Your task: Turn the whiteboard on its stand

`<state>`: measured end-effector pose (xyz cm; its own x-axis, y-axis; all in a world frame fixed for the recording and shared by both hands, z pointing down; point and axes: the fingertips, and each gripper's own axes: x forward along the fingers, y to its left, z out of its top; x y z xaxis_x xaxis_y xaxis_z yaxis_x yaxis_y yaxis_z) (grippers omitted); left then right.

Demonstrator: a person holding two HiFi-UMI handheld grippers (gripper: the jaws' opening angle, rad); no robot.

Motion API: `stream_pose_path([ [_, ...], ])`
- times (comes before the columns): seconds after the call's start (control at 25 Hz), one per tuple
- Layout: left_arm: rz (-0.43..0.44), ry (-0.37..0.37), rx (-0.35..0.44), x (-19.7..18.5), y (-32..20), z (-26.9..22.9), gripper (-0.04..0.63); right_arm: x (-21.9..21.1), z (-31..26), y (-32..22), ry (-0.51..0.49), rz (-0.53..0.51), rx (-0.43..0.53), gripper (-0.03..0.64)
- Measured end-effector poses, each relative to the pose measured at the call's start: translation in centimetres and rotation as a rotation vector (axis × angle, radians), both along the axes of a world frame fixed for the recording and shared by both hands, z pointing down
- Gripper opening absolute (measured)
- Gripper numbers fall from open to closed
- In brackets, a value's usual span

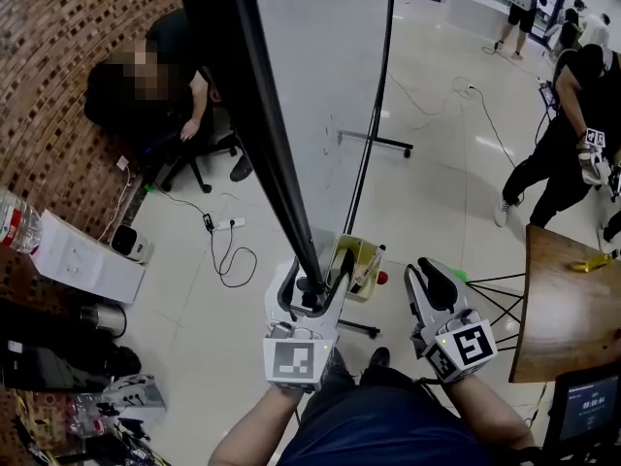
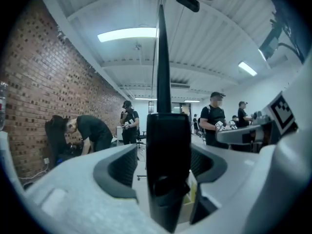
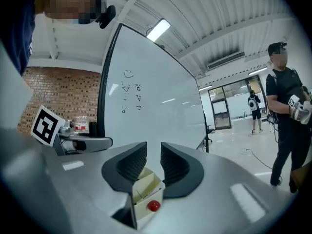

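Left gripper [image 1: 315, 278] jaws gape round whiteboard [image 1: 320, 66] edge; right gripper [image 1: 434, 268] jaws slightly apart, empty, beside tray [image 1: 359, 260].

Head camera looks steeply down on the left gripper [image 1: 312, 282] and right gripper [image 1: 434, 278]; each gripper's camera sits close behind its jaws, facing level. All share the whiteboard [image 1: 310, 56]

The whiteboard [image 3: 161, 101] gleams glossy white inside its matt black frame [image 1: 257, 115]. My left tongs [image 1: 315, 282] are smooth pale plastic with ribbed dark pads [image 2: 124, 167]. Polished floor [image 1: 437, 163], rough brick wall [image 1: 49, 76], varnished wooden tabletop [image 1: 568, 309].
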<state>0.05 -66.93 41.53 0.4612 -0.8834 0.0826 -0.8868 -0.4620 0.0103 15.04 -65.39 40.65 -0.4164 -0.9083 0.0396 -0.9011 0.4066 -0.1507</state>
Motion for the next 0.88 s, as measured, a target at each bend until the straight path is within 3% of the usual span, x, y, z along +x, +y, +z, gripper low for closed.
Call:
stream_pose_path([
  [0.36, -0.096, -0.057, -0.053, -2.4, -0.8, 1.6, 0.243, -1.0, 0.4, -1.1, -0.067, -0.048, 0.036, 0.078],
  [0.48, -0.133, -0.112, -0.015, -2.8, -0.8, 1.8, 0.202, -0.1, 1.3, -0.6, -0.087, -0.050, 0.014, 0.070],
  [0.56, -0.140, -0.109, -0.001, -2.7, -0.8, 1.6, 0.157, 0.4, 1.8, -0.3, -0.097, -0.053, 0.001, 0.069],
  [0.68, -0.151, -0.079, -0.014, -2.6, -0.8, 1.2, 0.147, 1.1, 2.2, 0.0, -0.102, -0.060, -0.010, 0.066],
  [0.88, -0.146, -0.093, -0.013, -2.7, -0.8, 1.3, 0.144, 2.0, 2.2, 0.5, -0.105, -0.057, -0.003, 0.061],
])
